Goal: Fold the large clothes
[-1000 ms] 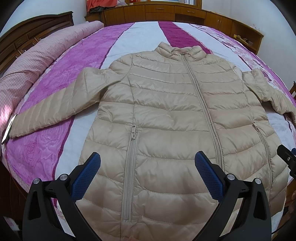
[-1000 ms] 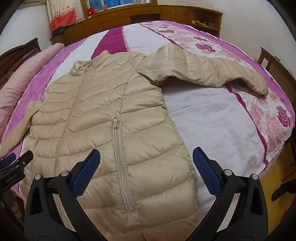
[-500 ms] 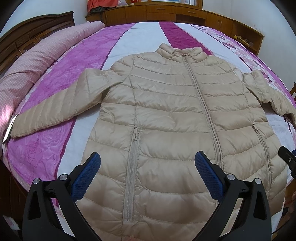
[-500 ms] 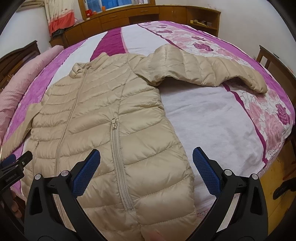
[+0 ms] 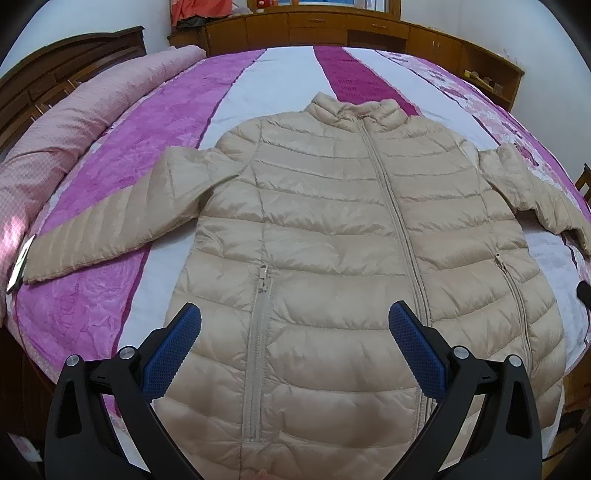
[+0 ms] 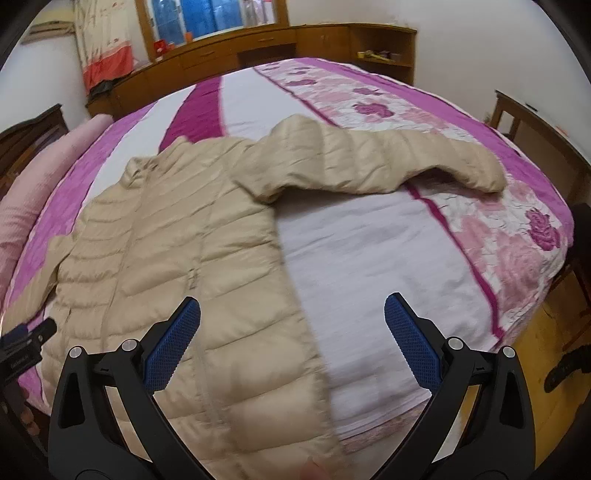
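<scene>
A beige quilted puffer jacket [image 5: 332, 236] lies flat, front up and zipped, on the bed, with both sleeves spread out to the sides. My left gripper [image 5: 294, 321] is open and empty, above the jacket's lower front near the left pocket zipper [image 5: 258, 332]. In the right wrist view the jacket [image 6: 177, 258] fills the left half, its right sleeve [image 6: 369, 162] stretched across the bed. My right gripper [image 6: 291, 317] is open and empty, above the jacket's right side edge near the hem.
The bed has a pink, magenta and white striped cover [image 5: 122, 155]. A pink bolster [image 5: 62, 125] lies along the dark headboard [image 5: 44, 74]. Wooden cabinets [image 5: 332, 26] line the far wall. A wooden chair [image 6: 535, 122] and yellow floor [image 6: 546, 332] are on the right.
Both grippers have pulled back and up a little from the jacket. The right view has swung right, showing more bare bed cover. The jacket has not moved.
</scene>
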Demonstrator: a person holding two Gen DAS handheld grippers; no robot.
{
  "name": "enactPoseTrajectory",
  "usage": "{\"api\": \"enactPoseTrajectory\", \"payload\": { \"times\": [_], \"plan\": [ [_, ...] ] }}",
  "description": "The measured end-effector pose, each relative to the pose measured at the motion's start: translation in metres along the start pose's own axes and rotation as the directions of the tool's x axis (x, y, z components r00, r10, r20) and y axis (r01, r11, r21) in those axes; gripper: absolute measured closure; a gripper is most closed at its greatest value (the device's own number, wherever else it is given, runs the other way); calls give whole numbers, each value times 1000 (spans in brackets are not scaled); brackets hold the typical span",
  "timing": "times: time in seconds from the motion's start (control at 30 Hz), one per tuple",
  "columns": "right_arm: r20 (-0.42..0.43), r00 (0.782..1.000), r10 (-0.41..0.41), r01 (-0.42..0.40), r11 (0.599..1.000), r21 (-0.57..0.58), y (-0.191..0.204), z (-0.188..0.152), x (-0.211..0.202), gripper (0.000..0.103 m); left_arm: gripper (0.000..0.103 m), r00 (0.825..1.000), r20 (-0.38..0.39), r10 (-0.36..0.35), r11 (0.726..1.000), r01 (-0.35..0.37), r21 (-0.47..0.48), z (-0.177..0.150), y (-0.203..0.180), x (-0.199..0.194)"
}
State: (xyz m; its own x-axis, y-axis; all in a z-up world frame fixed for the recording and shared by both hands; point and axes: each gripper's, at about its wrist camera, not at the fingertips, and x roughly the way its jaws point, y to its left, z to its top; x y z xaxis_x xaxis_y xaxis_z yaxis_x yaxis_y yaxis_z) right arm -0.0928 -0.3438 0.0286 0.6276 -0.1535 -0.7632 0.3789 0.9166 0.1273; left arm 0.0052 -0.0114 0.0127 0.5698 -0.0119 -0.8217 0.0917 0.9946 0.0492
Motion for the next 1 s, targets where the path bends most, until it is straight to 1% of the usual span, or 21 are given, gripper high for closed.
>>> {"api": "enactPoseTrajectory", "payload": {
  "times": [0.2, 0.33, 0.47, 0.6, 0.73, 0.9, 1.0],
  "plan": [
    [11, 999, -42, 41, 998, 47, -32, 15, 3, 4, 5, 1000, -19, -15, 1000, 15, -2, 6, -3, 4],
    [17, 998, -60, 59, 995, 81, -55, 27, 7, 4, 5, 1000, -21, -8, 1000, 8, -2, 8, -3, 6],
    [29, 997, -68, 63, 987, 151, -86, 44, 12, 4, 5, 1000, -28, 3, 1000, -3, -2, 10, -4, 8],
    [46, 996, -81, 69, 972, 224, -121, 63, 22, 4, 5, 999, -50, 20, 1000, -20, -3, 12, -5, 14],
    [42, 993, -114, 97, 952, 290, -158, 81, 38, 4, 5, 998, -58, 30, 1000, -30, 3, 12, -9, 14],
    [21, 996, -90, 75, 917, 391, -202, 97, 62, 4, 5, 996, -84, 29, 1000, -30, -4, 13, -14, 21],
    [22, 993, -113, 95, 913, 396, -215, 104, 71, 4, 5, 994, -103, 32, 999, -32, -2, 15, -18, 28]
  ]
}}
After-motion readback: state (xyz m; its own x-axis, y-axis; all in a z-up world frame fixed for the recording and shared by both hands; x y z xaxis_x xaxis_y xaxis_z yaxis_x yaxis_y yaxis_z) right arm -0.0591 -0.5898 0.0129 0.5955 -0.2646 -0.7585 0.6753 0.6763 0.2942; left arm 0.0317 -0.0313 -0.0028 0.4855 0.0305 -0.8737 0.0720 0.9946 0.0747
